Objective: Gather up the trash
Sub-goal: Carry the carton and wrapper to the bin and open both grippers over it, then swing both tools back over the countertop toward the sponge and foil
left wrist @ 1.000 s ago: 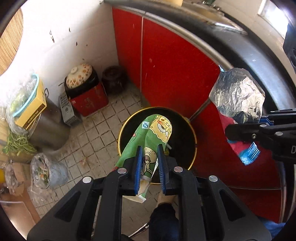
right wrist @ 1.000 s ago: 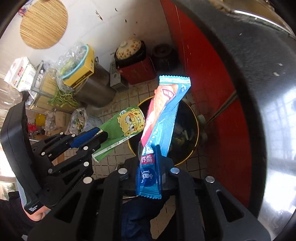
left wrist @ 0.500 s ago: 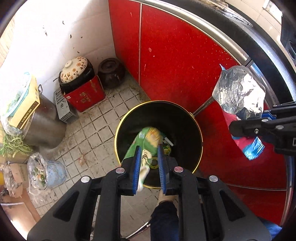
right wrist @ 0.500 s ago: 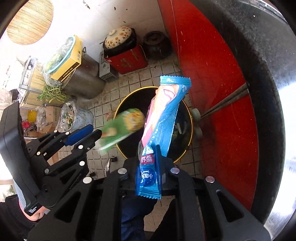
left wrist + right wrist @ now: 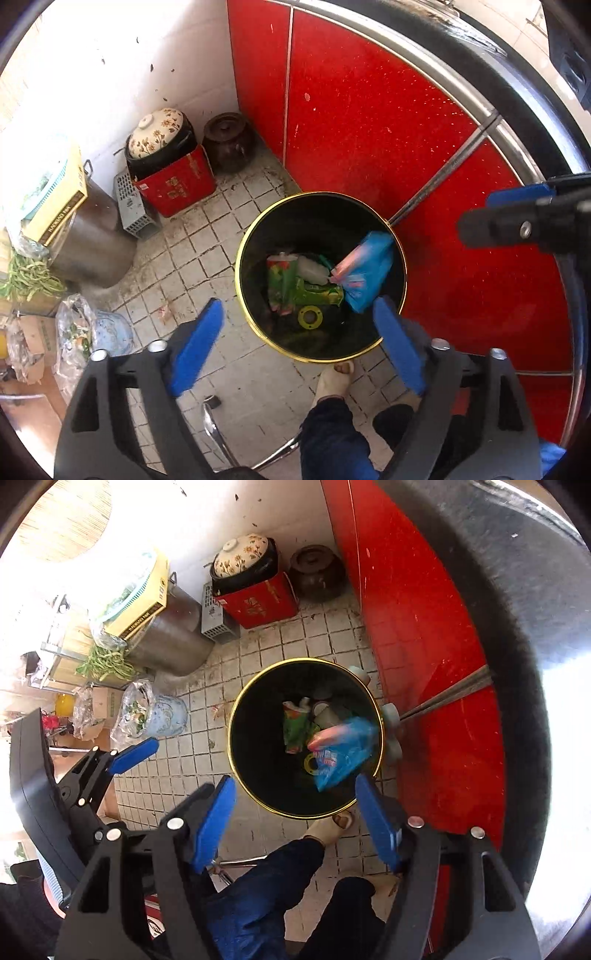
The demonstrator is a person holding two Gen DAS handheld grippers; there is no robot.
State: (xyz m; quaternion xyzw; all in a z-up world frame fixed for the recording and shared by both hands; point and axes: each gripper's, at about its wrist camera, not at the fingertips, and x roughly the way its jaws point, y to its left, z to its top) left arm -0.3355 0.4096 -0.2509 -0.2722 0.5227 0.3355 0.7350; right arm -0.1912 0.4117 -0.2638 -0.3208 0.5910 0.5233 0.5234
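Observation:
A black trash bin with a gold rim [image 5: 251,317] [image 5: 236,764] stands on the tiled floor below both grippers. A green snack wrapper [image 5: 291,288] [image 5: 295,729] lies inside it among other trash. A blue and pink wrapper [image 5: 365,271] [image 5: 341,755] is blurred in mid-air at the bin's mouth. My left gripper [image 5: 299,343] is open and empty above the bin; it also shows in the right wrist view [image 5: 135,755]. My right gripper [image 5: 295,819] is open and empty above the bin; its blue finger shows in the left wrist view [image 5: 517,194].
Red cabinet doors [image 5: 369,129] stand right of the bin. A red box with a floral-lidded pot [image 5: 173,181], a brown jar [image 5: 229,142], a metal pot [image 5: 92,236] and bagged scraps [image 5: 92,332] crowd the left. The person's foot [image 5: 334,376] is beside the bin.
Both grippers have opened. The green wrapper has dropped from the left gripper into the bin; the blue and pink wrapper has left the right gripper and is falling in.

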